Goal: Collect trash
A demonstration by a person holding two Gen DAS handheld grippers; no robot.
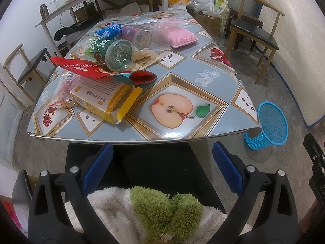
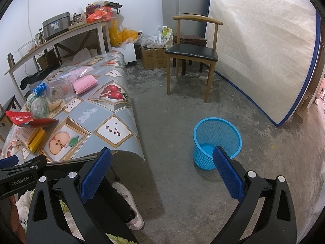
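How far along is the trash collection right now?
Nothing looks done: the blue basket on the floor appears empty. Nothing in hand: the left hand-held gripper and right hand-held gripper are open. Left: yellow box, red wrapper, green bottle on the table.

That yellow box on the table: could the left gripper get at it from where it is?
Probably yes: the left gripper is open, and nothing stands between it and the yellow box's open end.
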